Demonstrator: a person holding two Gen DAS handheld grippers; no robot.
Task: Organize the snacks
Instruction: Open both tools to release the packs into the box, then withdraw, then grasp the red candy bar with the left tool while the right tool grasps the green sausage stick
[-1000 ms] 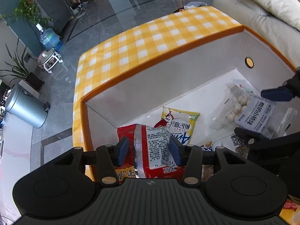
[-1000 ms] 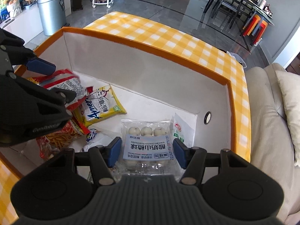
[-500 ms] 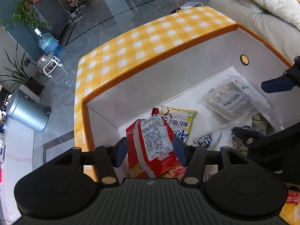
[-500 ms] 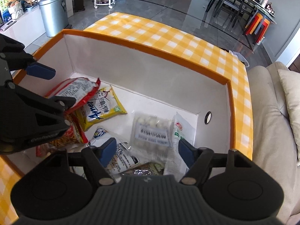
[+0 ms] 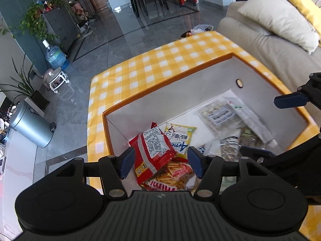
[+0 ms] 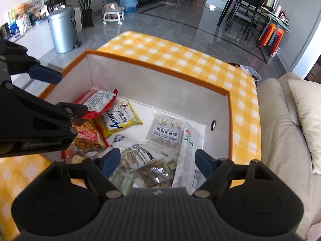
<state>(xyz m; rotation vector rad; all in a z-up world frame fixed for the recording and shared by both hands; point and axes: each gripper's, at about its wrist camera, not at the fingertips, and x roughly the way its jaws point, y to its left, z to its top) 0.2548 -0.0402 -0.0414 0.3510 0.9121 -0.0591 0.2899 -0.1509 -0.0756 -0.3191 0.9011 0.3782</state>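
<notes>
Both my tools are spread wide and hold nothing, hovering above the storage box (image 6: 230,108). My left tool (image 5: 160,161) hangs over the red packet (image 5: 153,150), which lies on the other packets at the box's left end, long axis running away from me. My right tool (image 6: 157,160) is nearer the white-ball pack (image 6: 166,129). I count one red packet, one yellow packet (image 6: 120,120), one ball pack and several more I cannot separate.

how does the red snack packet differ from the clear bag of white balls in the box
The red snack packet is opaque foil, propped on other snacks at the box's left end. The clear bag of white balls is see-through with a white label, lying flat further right. Both sit loose inside the orange-rimmed box, held by neither gripper.
</notes>
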